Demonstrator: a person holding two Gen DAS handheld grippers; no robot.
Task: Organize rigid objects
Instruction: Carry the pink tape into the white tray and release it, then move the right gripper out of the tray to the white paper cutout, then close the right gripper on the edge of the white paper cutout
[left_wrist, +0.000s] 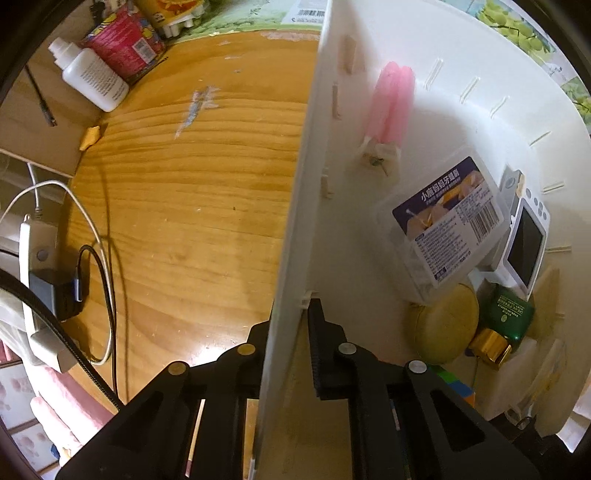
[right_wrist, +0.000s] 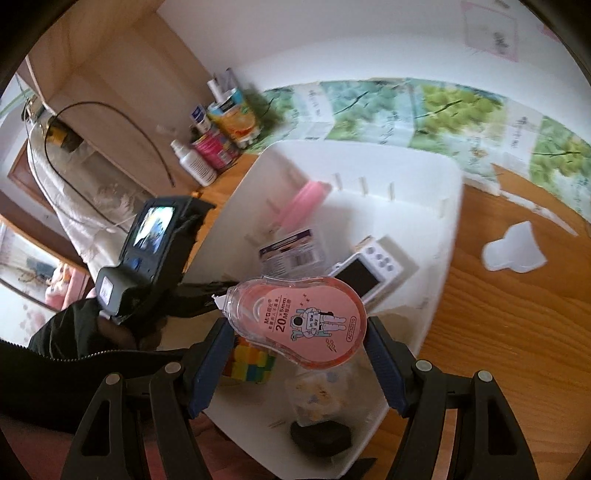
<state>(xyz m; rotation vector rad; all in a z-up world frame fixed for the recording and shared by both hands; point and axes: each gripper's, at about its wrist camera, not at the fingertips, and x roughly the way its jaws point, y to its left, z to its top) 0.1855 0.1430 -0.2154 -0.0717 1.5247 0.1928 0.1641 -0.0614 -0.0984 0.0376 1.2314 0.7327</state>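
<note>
While the right gripper (right_wrist: 295, 332) is carrying a pink correction tape dispenser (right_wrist: 297, 325) above the white bin (right_wrist: 439, 258), its jaws are standing fairly wide, one blue pad pressing on each long side of the flat teardrop-shaped case. The dispenser is lying flat between the pads, label upward, its pointed tip toward the bin's left wall, and it is hanging over the bin's near half, clear of everything inside.

The left gripper (left_wrist: 291, 332) is pointing down and pinching the bin's left wall (left_wrist: 295, 229), one jaw outside and one inside, jaws nearly together on the thin plastic, apparently steadying the bin.

Inside the bin, a clear box with a purple label (left_wrist: 447, 218) is sitting near the middle, a small white device with a dark screen (left_wrist: 526, 247) beside it toward the right wall, a pink item (left_wrist: 391, 103) toward the far end, and a colourful cube (right_wrist: 251, 360) at the near end, directly below the dispenser.

The dispenser looks light, stiff and smooth, so it is likely to slip or twist if held loosely. Gripping across its widest, flattest sides, as now, seems the safest hold; the thin tip looks easier to damage.
</note>
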